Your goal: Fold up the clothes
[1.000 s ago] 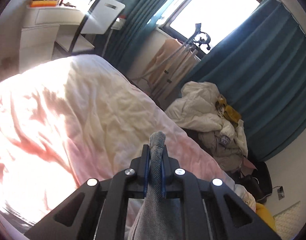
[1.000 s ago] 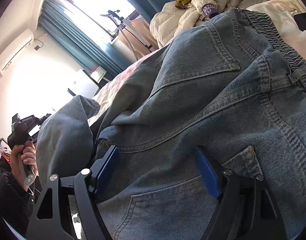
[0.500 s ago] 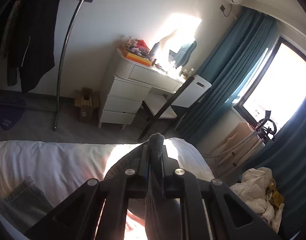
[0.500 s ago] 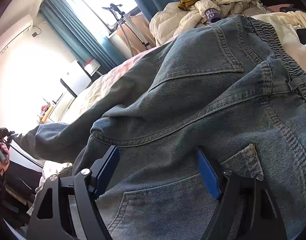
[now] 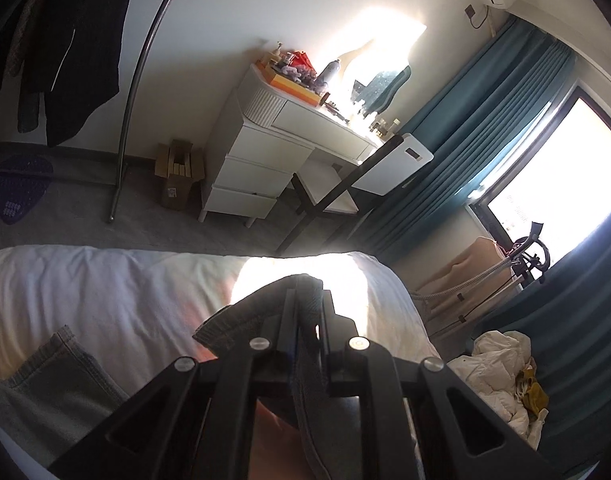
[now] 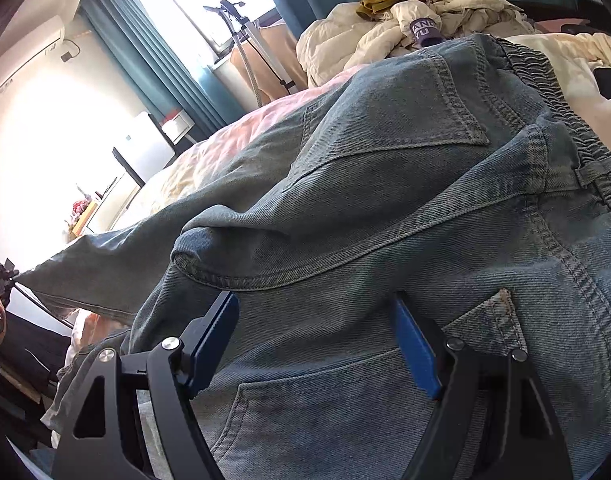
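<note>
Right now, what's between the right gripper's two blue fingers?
The jeans: in the right wrist view, denim near a back pocket fills the open right gripper.

Sunlit bedroom: white dresser (image 5: 261, 160), teal curtains (image 5: 485, 128).

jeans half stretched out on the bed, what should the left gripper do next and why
Probably lay the leg flat on the bed. The left gripper is shut on one leg of the jeans, drawn out straight, while the open right gripper rests on the seat.

Hard daylight from the window (image 5: 561, 168) blows out a patch of the bed (image 5: 305, 276) and wall, while fisheye edges curve and darken.
</note>
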The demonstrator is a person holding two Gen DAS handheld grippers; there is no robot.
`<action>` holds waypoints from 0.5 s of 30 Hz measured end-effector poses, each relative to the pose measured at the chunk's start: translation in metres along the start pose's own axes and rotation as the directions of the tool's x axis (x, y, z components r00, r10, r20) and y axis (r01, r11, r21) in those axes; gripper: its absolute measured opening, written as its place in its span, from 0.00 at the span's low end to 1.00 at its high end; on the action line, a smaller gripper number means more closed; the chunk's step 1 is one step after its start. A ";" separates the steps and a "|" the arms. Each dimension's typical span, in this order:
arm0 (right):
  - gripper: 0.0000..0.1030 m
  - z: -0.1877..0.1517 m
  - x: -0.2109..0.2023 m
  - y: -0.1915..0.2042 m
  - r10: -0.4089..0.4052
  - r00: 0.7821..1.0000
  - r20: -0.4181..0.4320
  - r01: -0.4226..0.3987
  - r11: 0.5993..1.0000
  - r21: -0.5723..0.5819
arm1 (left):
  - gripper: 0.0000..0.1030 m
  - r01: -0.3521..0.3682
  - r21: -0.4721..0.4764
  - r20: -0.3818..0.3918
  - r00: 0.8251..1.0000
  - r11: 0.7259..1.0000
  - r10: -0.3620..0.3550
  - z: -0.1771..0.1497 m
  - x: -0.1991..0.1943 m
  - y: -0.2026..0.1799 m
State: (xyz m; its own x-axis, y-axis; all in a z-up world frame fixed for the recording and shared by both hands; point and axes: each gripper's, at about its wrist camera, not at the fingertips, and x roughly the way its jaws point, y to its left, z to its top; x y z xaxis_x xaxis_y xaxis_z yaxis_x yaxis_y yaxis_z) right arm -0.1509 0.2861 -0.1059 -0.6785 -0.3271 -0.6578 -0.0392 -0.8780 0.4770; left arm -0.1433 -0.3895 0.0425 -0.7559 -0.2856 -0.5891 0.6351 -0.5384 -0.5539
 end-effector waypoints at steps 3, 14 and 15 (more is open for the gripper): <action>0.76 0.001 0.000 -0.001 0.005 1.000 0.000 -0.005 1.000 0.004 | 0.09 -0.023 -0.010 -0.048 0.999 1.000 0.023 -0.017 -0.002 0.040; 0.76 -0.009 -0.011 0.003 0.007 0.999 -0.032 -0.009 0.998 -0.056 | 0.09 -0.059 -0.049 -0.238 0.970 0.997 0.046 -0.096 0.002 0.161; 0.76 -0.011 -0.012 0.004 0.006 0.999 -0.039 -0.009 0.998 -0.063 | 0.09 -0.047 -0.029 -0.250 0.967 0.998 0.039 -0.099 0.001 0.163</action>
State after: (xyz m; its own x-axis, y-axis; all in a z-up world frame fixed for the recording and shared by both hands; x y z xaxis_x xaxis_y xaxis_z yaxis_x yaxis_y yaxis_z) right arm -0.1350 0.2825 -0.1020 -0.6497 -0.3459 -0.6769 0.0134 -0.8955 0.4448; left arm -0.0245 -0.3985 -0.1066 -0.6670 -0.0986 -0.7385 0.6744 -0.5011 -0.5423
